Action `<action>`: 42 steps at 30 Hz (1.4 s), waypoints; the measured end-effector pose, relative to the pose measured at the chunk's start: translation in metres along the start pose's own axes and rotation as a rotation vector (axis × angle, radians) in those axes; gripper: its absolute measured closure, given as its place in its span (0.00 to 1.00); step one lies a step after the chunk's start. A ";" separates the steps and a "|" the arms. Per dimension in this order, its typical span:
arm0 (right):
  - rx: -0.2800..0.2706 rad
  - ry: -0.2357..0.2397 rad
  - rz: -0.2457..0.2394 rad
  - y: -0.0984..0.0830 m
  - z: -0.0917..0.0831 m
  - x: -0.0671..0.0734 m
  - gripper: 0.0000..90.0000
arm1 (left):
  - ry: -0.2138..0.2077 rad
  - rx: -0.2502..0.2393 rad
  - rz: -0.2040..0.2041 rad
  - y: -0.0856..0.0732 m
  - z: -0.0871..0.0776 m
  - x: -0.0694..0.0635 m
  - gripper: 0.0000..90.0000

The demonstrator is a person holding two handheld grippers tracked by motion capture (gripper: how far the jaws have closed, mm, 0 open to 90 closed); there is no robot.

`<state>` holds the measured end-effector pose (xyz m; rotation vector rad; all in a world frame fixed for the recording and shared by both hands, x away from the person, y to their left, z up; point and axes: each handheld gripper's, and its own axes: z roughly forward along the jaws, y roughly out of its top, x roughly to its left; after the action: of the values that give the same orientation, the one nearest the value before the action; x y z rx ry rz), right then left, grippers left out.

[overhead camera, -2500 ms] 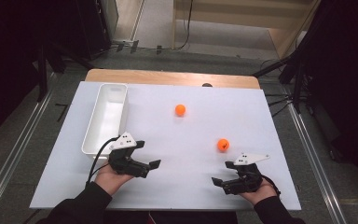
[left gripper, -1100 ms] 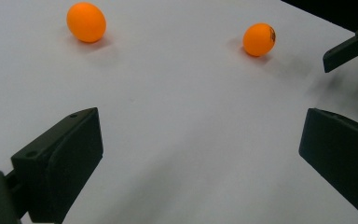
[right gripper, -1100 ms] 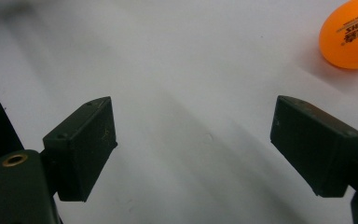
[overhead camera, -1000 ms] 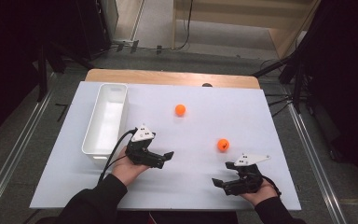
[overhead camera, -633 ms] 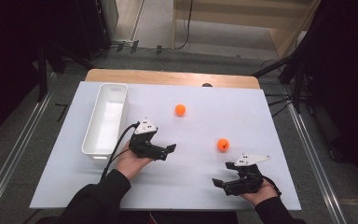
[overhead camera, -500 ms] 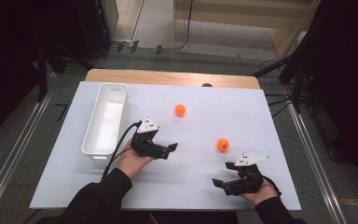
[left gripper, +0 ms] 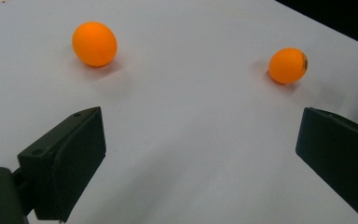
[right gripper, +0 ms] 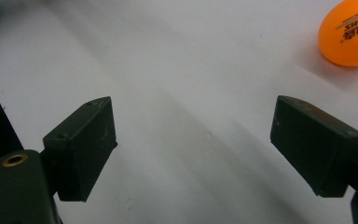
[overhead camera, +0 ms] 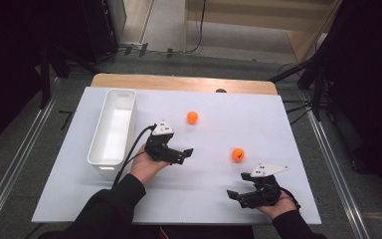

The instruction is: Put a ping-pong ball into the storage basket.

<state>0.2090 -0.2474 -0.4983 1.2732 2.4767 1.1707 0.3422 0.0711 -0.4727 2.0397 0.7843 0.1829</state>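
Here the left gripper (overhead camera: 186, 152) hangs over the table (overhead camera: 298, 119) with jaws spread wide and empty, facing two orange balls: the far ball (overhead camera: 192, 117) and the right ball (overhead camera: 238, 154). The right gripper (overhead camera: 235, 195), wide open and empty too, rests near the table's near edge. A clumsy nudge could roll either ball away, since both sit loose.

left tongs (overhead camera: 186, 153): jaws wide apart | right tongs (overhead camera: 235, 195): same (held low)
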 end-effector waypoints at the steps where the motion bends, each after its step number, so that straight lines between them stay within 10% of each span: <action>1: 0.000 0.000 0.000 0.000 0.000 0.000 0.14 | 0.001 0.004 0.001 0.000 0.001 0.000 0.02; 42: 0.001 0.003 0.010 0.000 -0.001 0.000 0.14 | 0.068 0.017 -0.020 0.042 0.035 0.026 0.02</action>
<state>0.2082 -0.2483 -0.4976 1.2861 2.4766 1.1744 0.3962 0.0457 -0.4627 2.0501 0.8505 0.2355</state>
